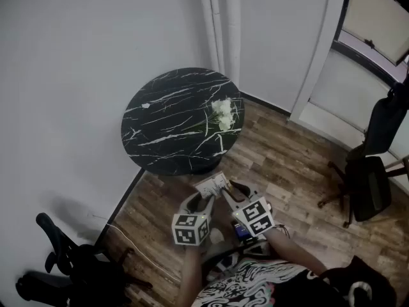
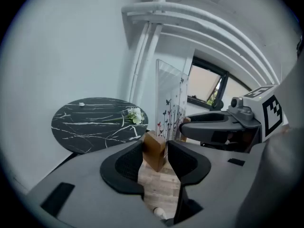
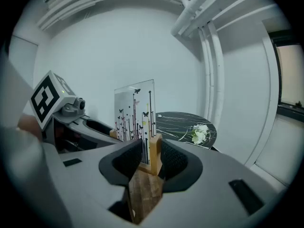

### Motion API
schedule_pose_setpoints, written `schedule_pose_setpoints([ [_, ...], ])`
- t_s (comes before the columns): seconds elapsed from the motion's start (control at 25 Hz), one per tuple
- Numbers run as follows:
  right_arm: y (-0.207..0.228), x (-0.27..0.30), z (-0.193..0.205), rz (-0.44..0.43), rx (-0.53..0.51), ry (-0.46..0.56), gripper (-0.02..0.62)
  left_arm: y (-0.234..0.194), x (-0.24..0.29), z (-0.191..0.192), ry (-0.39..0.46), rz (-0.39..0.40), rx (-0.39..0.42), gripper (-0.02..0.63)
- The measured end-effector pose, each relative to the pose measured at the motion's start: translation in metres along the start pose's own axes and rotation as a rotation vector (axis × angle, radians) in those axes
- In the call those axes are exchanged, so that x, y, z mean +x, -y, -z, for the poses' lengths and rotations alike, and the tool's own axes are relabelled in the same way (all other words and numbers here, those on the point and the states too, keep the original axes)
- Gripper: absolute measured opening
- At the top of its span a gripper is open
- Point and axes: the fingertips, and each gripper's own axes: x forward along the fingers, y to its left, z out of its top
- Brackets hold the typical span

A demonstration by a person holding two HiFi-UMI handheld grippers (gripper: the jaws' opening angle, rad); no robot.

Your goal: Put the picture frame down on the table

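Head view, looking steeply down. A person, cut off at the lower edge so that only a patterned shirt and a forearm show, carries a picture frame (image 1: 213, 185), a clear panel printed with dark flower stems and butterflies and footed with a pale wooden block at each end. It is held in the air over the brown wood-plank floor (image 1: 287, 165), just short of the round black marble-patterned table (image 1: 160, 123) and not touching it. From this angle the panel is strongly foreshortened and its print cannot be made out. A bunch of white flowers (image 1: 223, 114) lies near the table's right rim. The table's base is hidden beneath its top.

Left gripper view. The left gripper (image 2: 156, 156) is clamped on one wooden block (image 2: 154, 150), with both dark pads pressed against its sides. The panel rises upright behind the block, seen almost edge-on. The block at the far end is largely hidden by the right gripper's body.

Right gripper view. The right gripper (image 3: 151, 158) is closed on the other block (image 3: 154, 152), which fills the gap between its jaws. Here the printed face is legible. The panel covers the table's left edge.

A black office chair (image 1: 64, 267) is cut off at lower left, and another dark chair (image 1: 367, 184) stands at right.
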Motion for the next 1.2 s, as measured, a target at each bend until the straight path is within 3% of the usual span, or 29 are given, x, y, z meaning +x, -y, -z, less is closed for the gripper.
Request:
schedule_pose_setpoints([
  [0.6, 0.034, -0.019, 0.013, -0.016, 0.042, 0.047, 0.124, 0.031, 0.020, -0.007, -0.009, -0.023, 0.029, 0.172],
  [1.2, 0.082, 0.028, 0.000, -0.018, 0.104, 0.046, 0.124, -0.001, 0.074, -0.039, -0.022, -0.006, 0.043, 0.172],
])
